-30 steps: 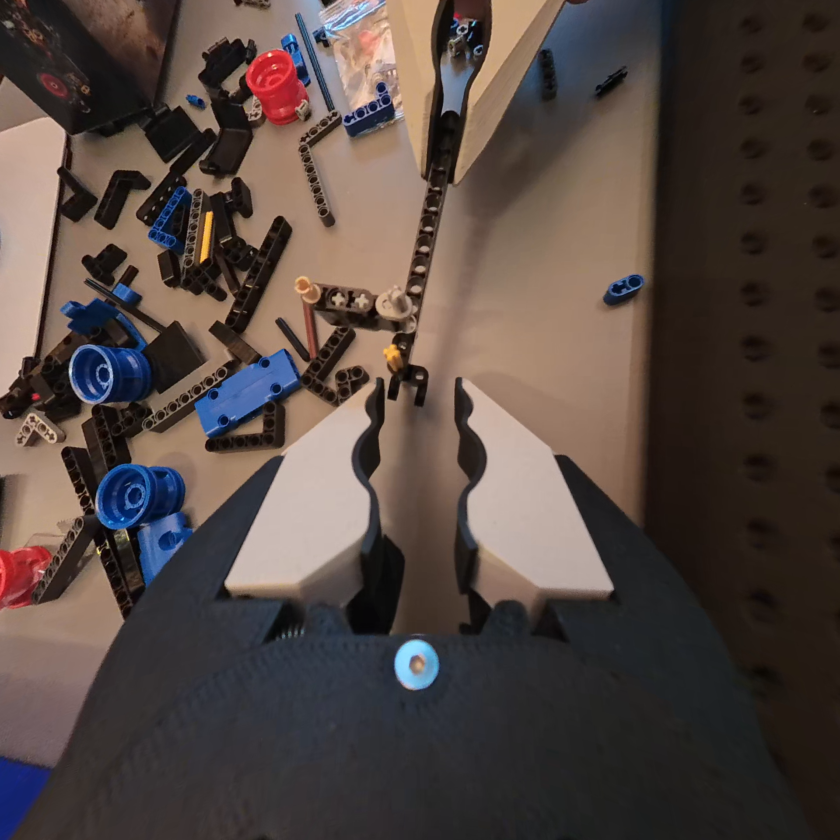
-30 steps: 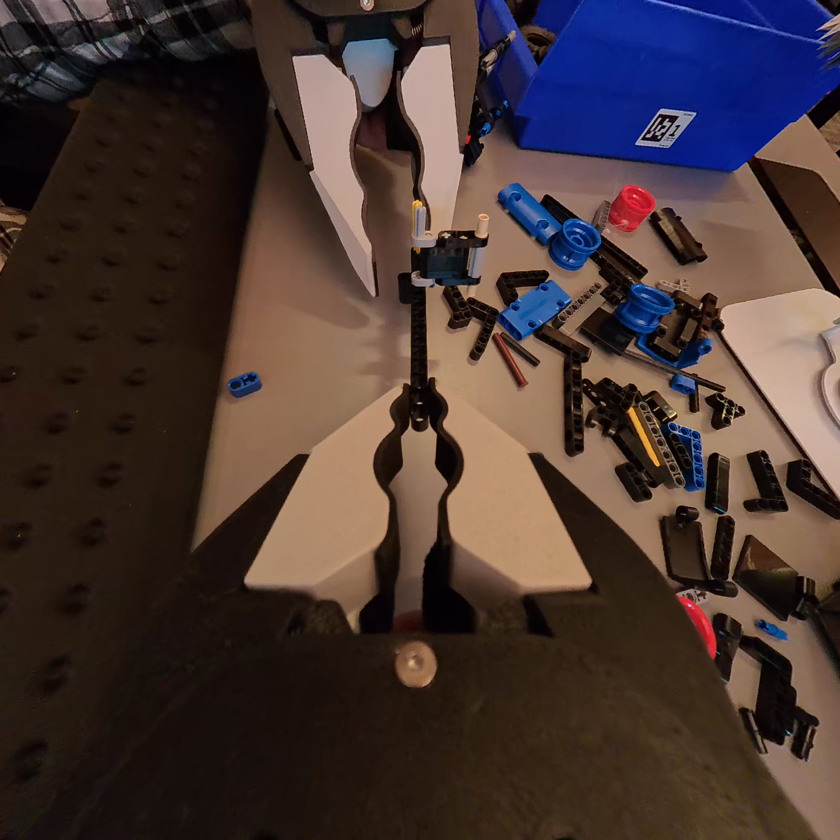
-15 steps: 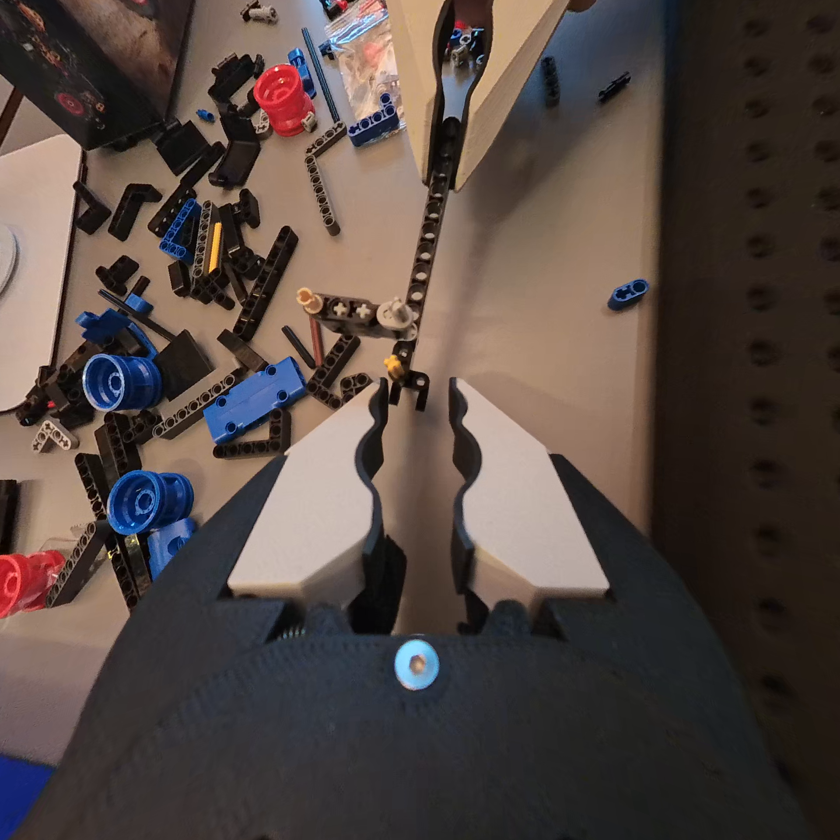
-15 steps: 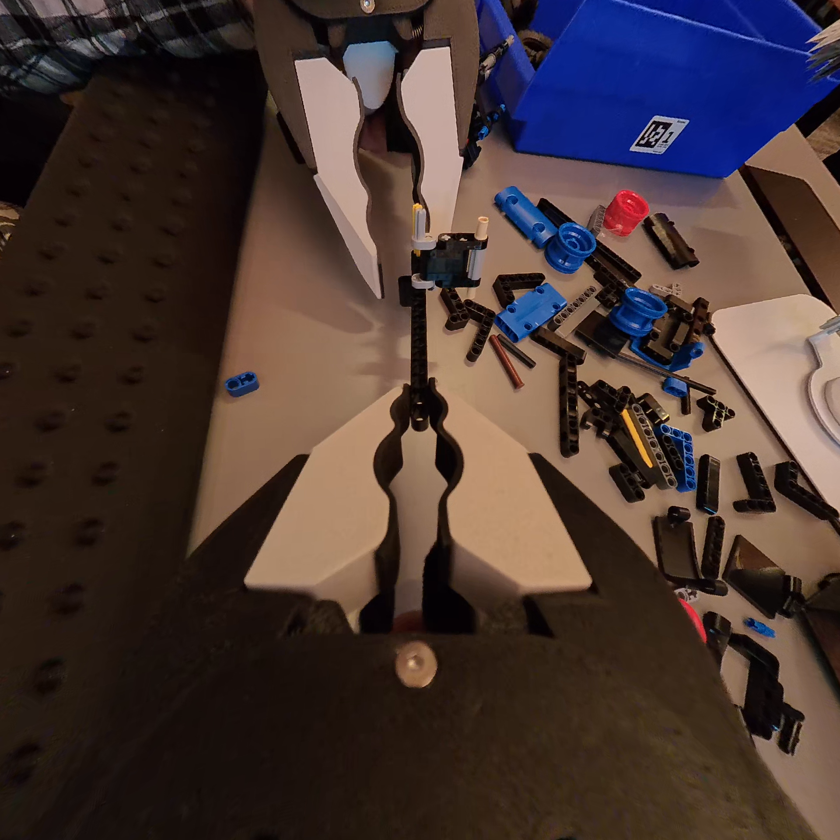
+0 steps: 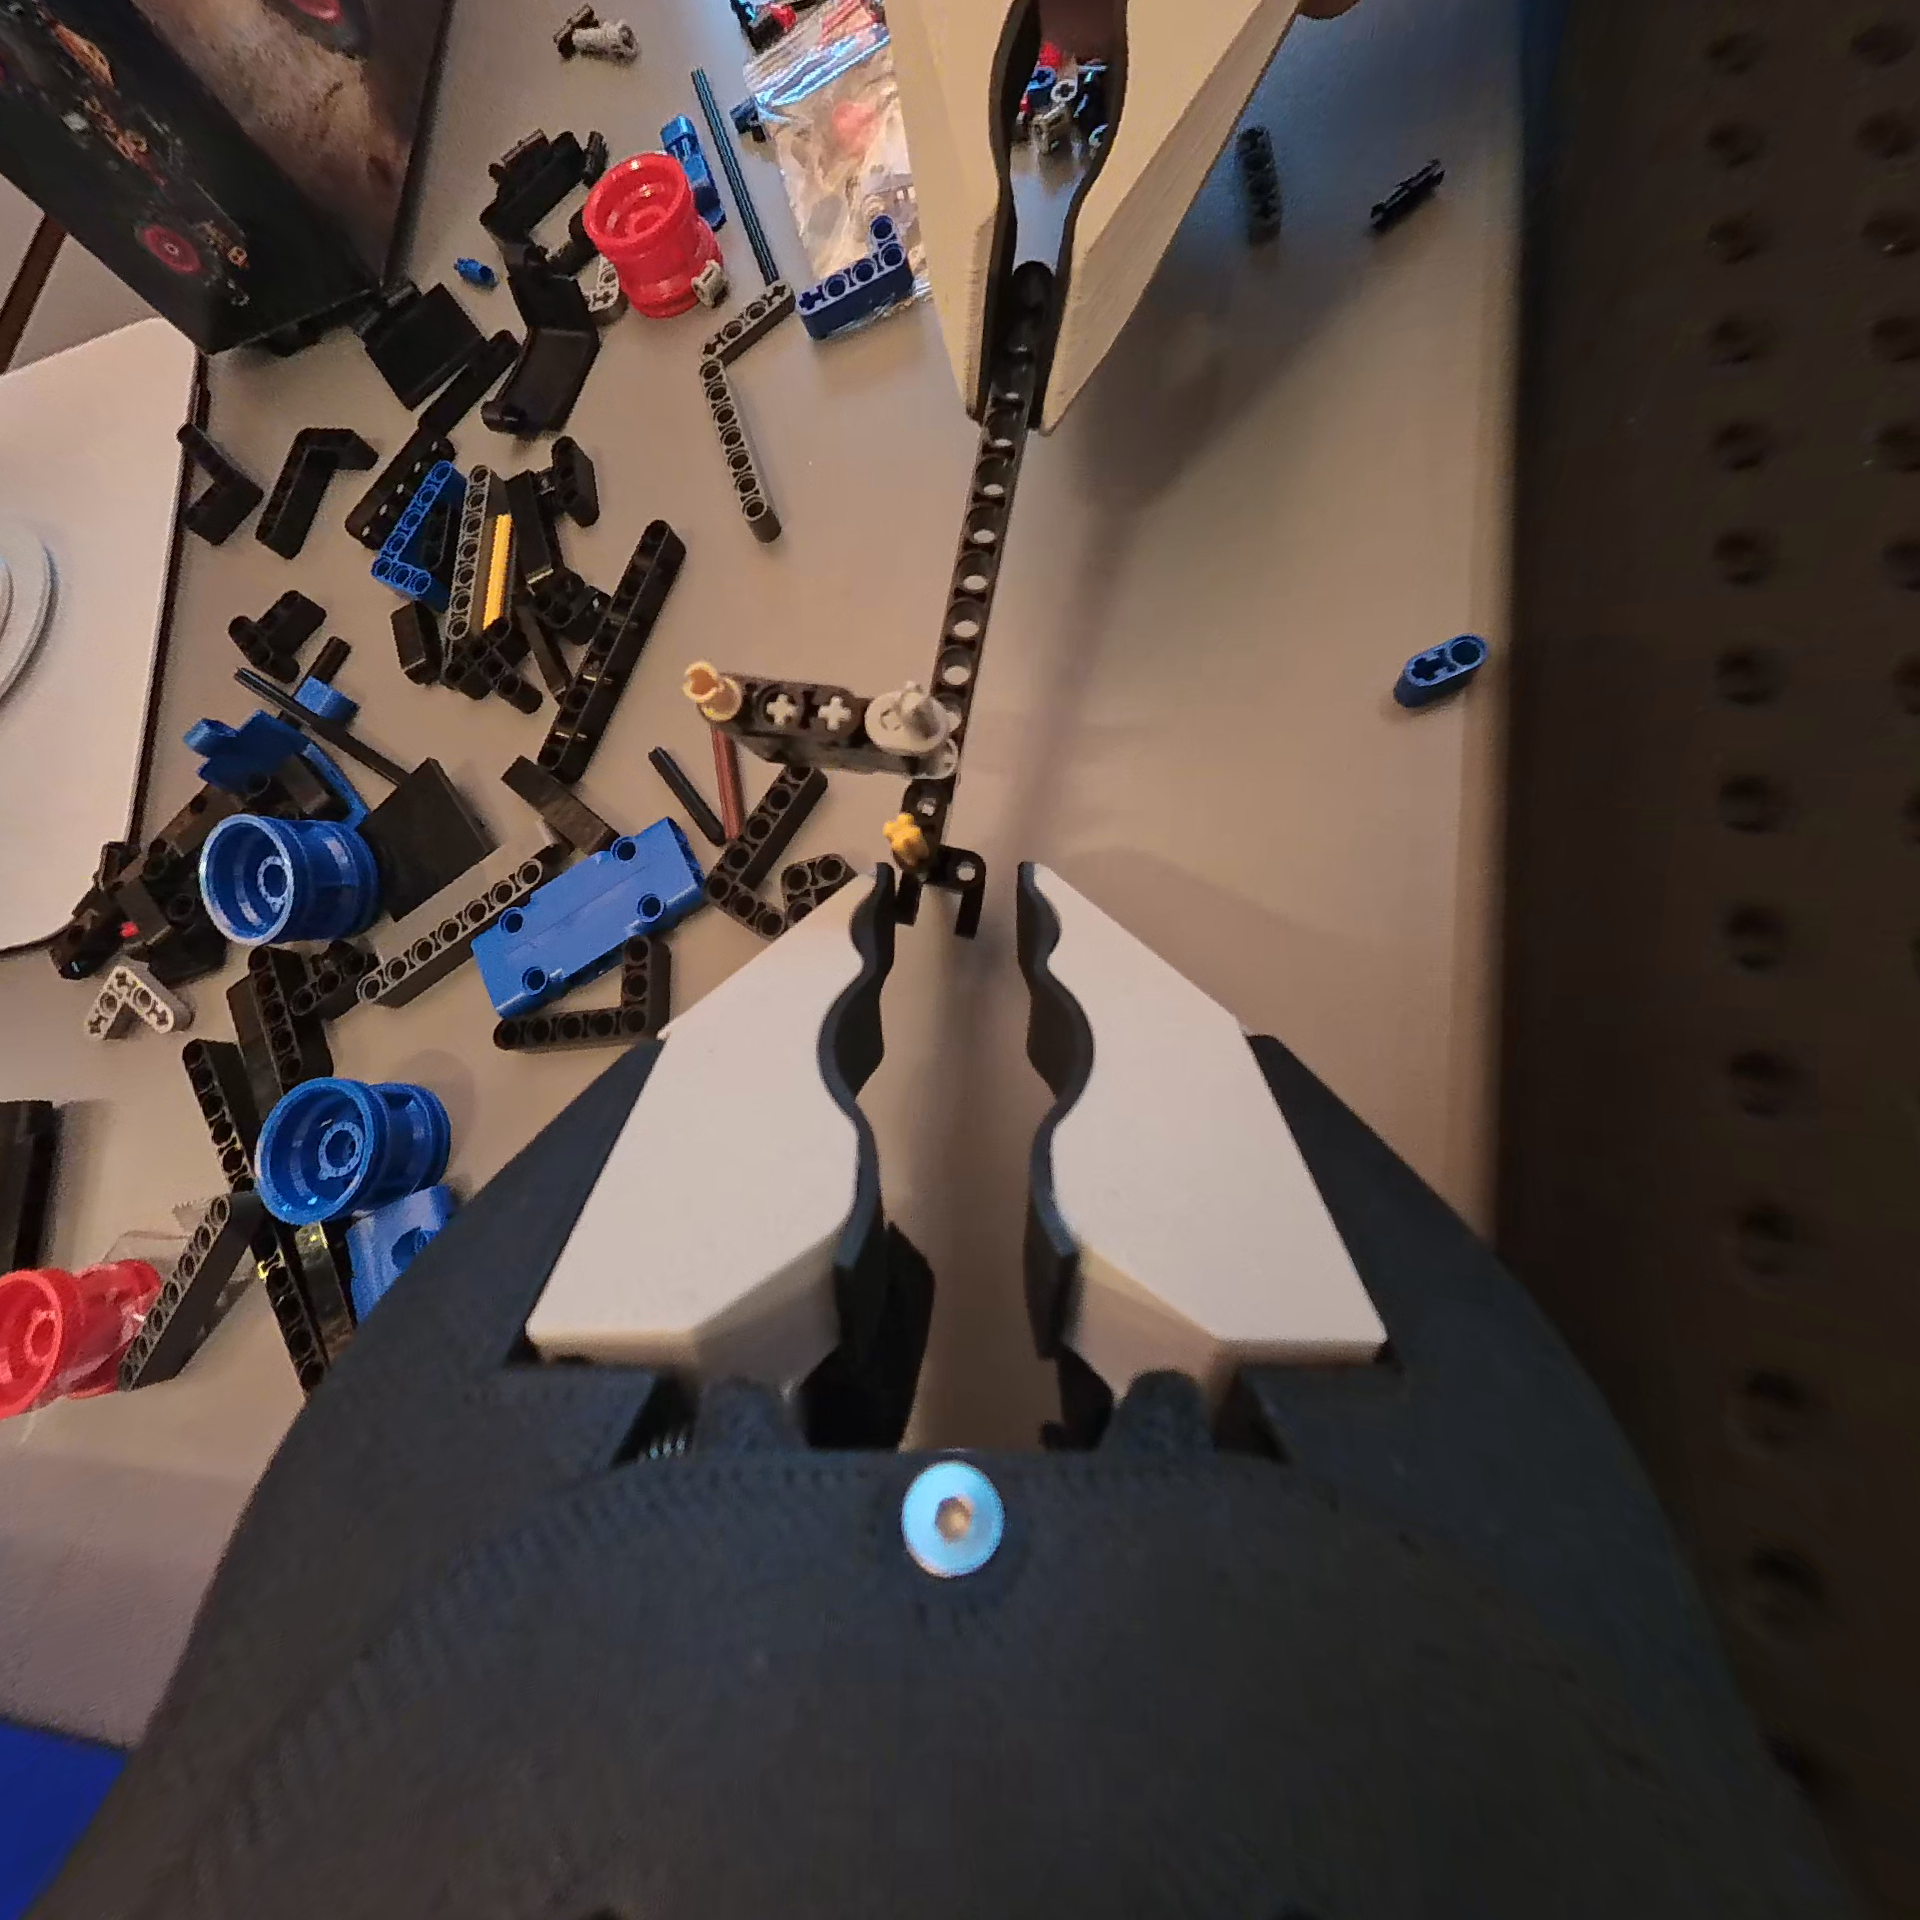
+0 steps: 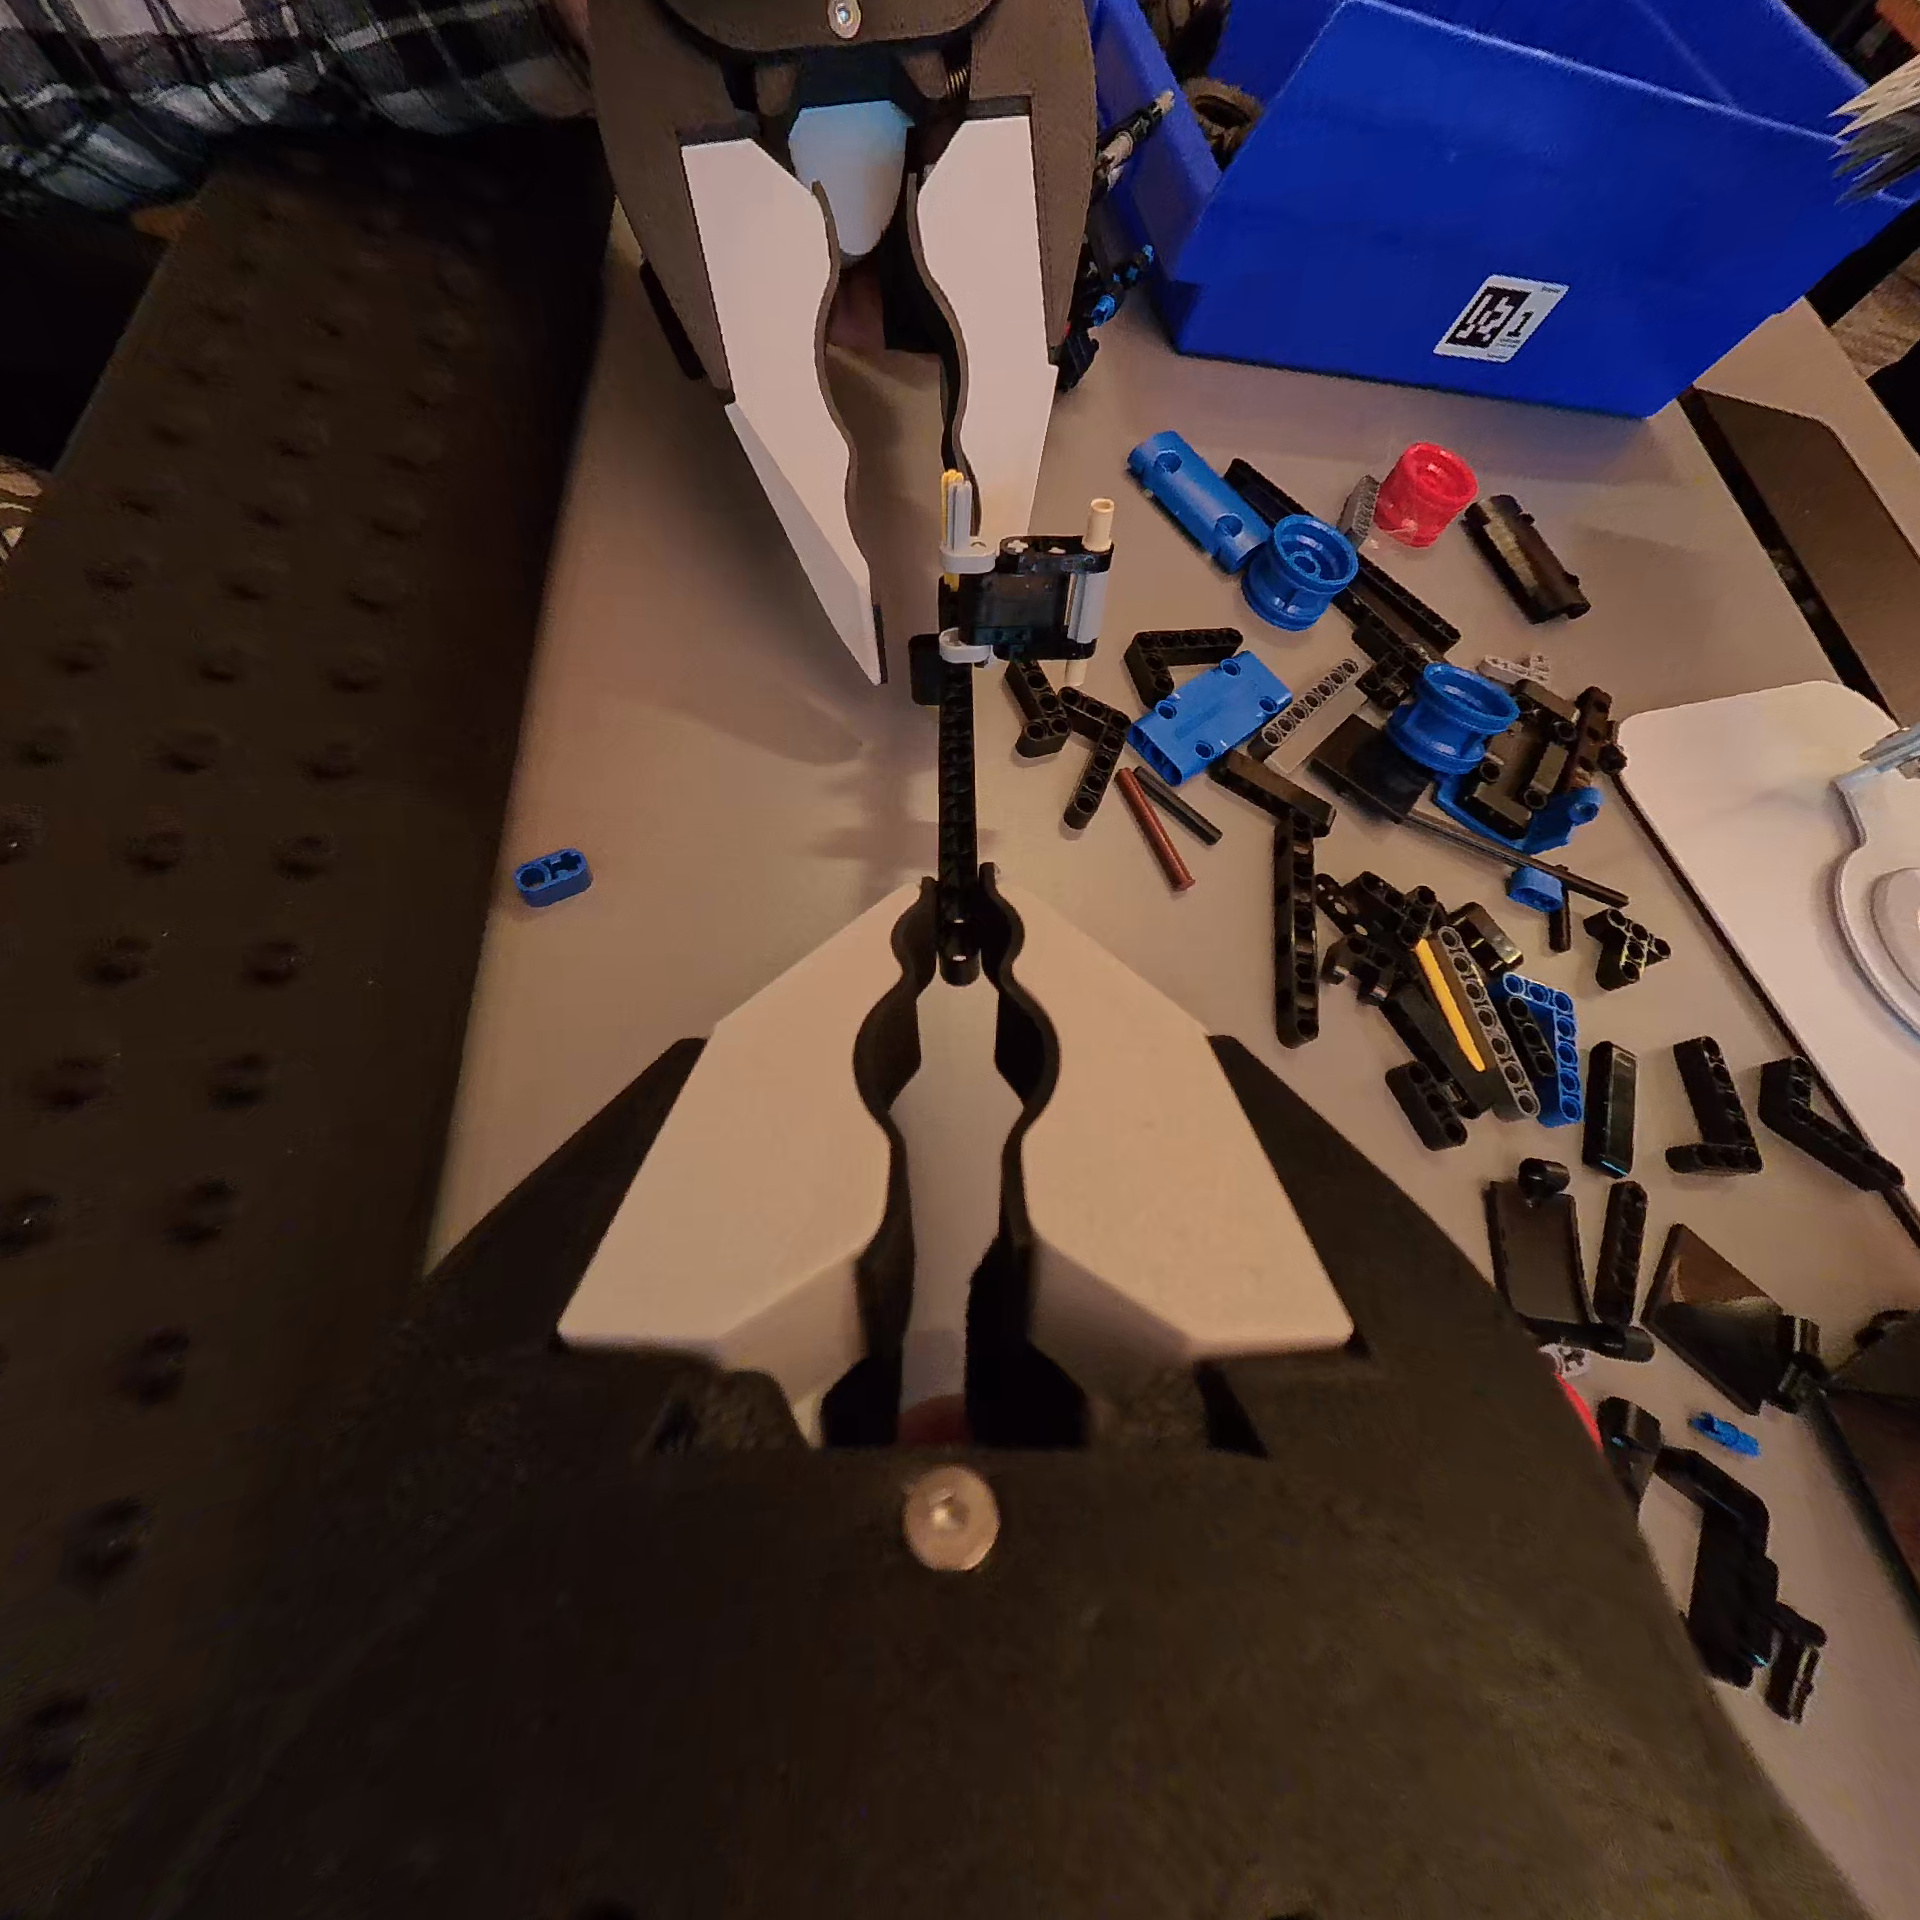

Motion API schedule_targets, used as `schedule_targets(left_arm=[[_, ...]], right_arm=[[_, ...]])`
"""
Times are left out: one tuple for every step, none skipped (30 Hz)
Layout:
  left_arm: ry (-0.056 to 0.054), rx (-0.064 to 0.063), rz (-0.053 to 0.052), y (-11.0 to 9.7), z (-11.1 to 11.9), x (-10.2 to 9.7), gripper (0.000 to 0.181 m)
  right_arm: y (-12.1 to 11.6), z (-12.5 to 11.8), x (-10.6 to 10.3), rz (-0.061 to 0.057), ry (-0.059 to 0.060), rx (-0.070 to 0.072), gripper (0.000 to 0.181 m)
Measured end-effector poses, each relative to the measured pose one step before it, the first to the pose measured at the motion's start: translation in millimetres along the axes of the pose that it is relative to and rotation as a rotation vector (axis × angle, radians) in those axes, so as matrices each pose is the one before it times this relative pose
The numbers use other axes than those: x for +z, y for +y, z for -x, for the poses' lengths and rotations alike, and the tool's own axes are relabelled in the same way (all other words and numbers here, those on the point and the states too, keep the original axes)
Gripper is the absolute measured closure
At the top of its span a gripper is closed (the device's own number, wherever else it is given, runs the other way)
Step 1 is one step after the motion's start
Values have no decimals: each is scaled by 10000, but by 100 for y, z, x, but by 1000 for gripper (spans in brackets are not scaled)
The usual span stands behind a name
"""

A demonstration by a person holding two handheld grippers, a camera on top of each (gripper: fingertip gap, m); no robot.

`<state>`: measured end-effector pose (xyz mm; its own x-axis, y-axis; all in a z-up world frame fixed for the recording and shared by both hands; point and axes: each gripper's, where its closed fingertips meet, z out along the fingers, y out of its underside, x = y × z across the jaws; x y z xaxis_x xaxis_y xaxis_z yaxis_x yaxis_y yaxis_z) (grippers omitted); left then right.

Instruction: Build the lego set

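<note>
My right gripper (image 6: 958, 920) is shut on one end of a long black holed beam (image 6: 956, 790) and holds it above the grey table (image 6: 675, 831). The beam's far end carries a black block with grey, tan and yellow pins (image 6: 1029, 613). In the left wrist view the beam (image 5: 966, 613) runs from the right gripper (image 5: 1023, 353) down to my left gripper (image 5: 954, 899). The left gripper is open. A small black connector (image 5: 961, 883) at the beam's end sits between its fingertips. The pin block (image 5: 821, 717) sticks out to the beam's left.
Loose black and blue beams, blue wheels (image 5: 286, 878), a red wheel (image 5: 649, 234) and a blue panel (image 5: 582, 914) litter the table's left side. A small blue connector (image 5: 1439, 670) lies alone near the dark studded mat (image 5: 1714, 831). A blue bin (image 6: 1507, 208) stands behind. Tip to tip, the grippers are about 8 cm apart.
My left gripper has edged toward the beam's end and its jaws have narrowed a little. My right gripper keeps holding the beam, almost still.
</note>
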<state>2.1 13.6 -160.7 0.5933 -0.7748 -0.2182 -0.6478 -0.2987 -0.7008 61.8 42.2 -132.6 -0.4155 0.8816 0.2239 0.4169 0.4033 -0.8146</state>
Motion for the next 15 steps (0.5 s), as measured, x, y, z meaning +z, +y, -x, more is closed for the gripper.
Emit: schedule_targets(left_arm=[[-5,12,0,-3,2,-1,160],[-2,8,-1,-4,-5,0,160],[2,-2,2,7,1,11,160],[7,-9,0,-4,-8,6,160],[5,1,-2,4,0,-4,160],[7,2,-2,-7,-14,-11,160],[0,0,1,4,-8,-6,160],[-5,2,3,4,17,-14,160],[-25,-6,-12,-15,39,-20,159],[-48,-19,-48,-88,94,-50,159],[-59,-27,-92,-165,120,-103,158],[-43,-33,-109,-192,111,-113,158],[-13,-19,-85,-142,59,-110,158],[16,-3,-41,-64,-17,-54,158],[7,18,6,23,-23,2,159]], right_arm=[[15,-2,-4,2,4,-4,175],[-6,1,3,-1,3,-6,175],[-10,-6,-4,-1,2,-2,175],[12,1,3,0,-2,6,175],[13,4,3,0,-5,6,175],[3,4,-2,-1,-7,5,175],[-2,-3,1,-2,1,-3,175],[5,8,8,0,1,-2,175],[-7,-6,10,1,7,-2,175],[20,-42,-1,5,23,-5,175],[2,-30,-17,-1,12,5,175],[10,-33,-13,-7,8,13,175],[23,-20,-9,-1,6,12,175],[15,-6,1,-4,-6,15,175],[8,-4,11,-3,-6,10,175]])
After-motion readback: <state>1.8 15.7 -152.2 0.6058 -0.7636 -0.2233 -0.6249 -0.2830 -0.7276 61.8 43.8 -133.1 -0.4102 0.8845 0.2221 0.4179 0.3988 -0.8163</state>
